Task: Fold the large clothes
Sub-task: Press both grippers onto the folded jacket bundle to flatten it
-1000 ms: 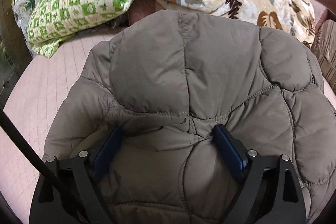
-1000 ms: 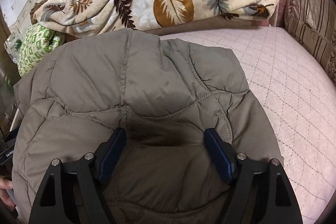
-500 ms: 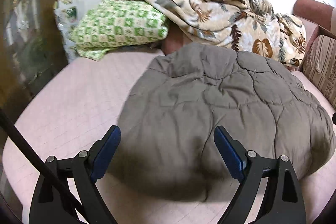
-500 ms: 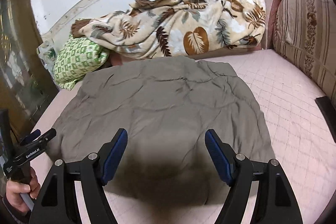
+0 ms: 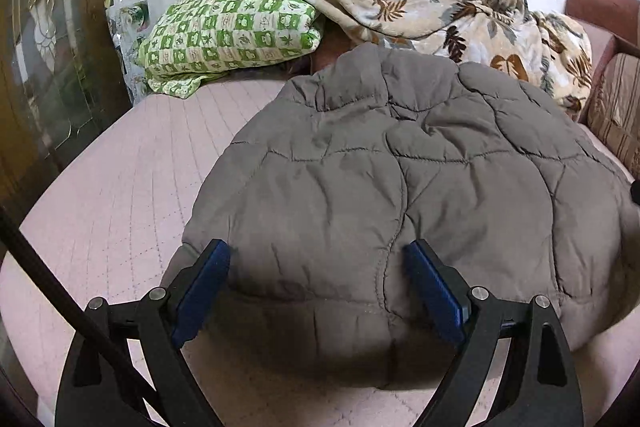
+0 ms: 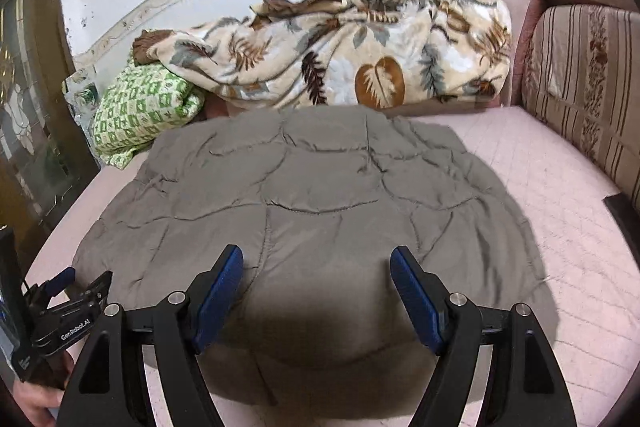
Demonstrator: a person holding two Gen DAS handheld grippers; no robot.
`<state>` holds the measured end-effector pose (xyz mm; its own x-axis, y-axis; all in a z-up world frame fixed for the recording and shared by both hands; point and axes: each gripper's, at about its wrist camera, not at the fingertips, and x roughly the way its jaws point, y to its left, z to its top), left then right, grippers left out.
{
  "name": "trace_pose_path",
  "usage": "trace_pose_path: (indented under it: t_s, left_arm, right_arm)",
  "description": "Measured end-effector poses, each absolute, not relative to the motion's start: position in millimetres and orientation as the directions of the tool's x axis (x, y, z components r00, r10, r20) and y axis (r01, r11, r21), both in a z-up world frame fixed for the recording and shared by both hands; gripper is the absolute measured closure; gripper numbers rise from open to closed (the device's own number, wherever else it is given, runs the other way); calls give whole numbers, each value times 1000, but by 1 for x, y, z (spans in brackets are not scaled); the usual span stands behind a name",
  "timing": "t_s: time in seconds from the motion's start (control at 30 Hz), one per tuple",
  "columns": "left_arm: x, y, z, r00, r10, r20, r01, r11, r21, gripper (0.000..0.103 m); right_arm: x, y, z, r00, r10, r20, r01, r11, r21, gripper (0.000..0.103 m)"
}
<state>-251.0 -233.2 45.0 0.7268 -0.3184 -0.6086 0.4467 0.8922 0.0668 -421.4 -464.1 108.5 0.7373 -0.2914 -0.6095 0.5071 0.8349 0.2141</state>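
A large grey-brown quilted down jacket (image 5: 400, 187) lies folded in a puffy heap on the pink quilted bed (image 5: 120, 195). It also shows in the right wrist view (image 6: 312, 195). My left gripper (image 5: 316, 267) is open and empty, hovering over the jacket's near left edge. My right gripper (image 6: 316, 267) is open and empty above the jacket's near edge. The left gripper also shows at the lower left of the right wrist view (image 6: 76, 287).
A green-and-white checked pillow (image 5: 228, 31) and a leaf-patterned blanket (image 6: 352, 55) lie along the wall behind the jacket. A striped cushion (image 6: 584, 83) stands at the right. A glass-fronted cabinet (image 5: 44, 59) borders the bed's left side.
Both grippers have let go of the jacket and drawn back and up from it. The jacket now lies flatter on the bed. The left gripper has since moved a little closer.
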Motion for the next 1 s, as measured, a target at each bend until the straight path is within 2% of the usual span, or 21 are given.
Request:
trace_pose_path:
  t_s: [0.2,0.33,1.0]
  left_arm:
    - [-246,-244,39,740,-277,-613,435,892,123,12]
    - [-245,-247,37,746,-266,-610,434,890,143,11]
    - [-244,-248,37,746,-264,-611,434,889,146,11]
  right_arm:
    - [-397,-462,89,684,-299,-665,516,843,152,23]
    - [-390,-464,78,653,-306,-693,526,841,124,19]
    - [-387,-464,68,635,-310,-707,520,849,94,15]
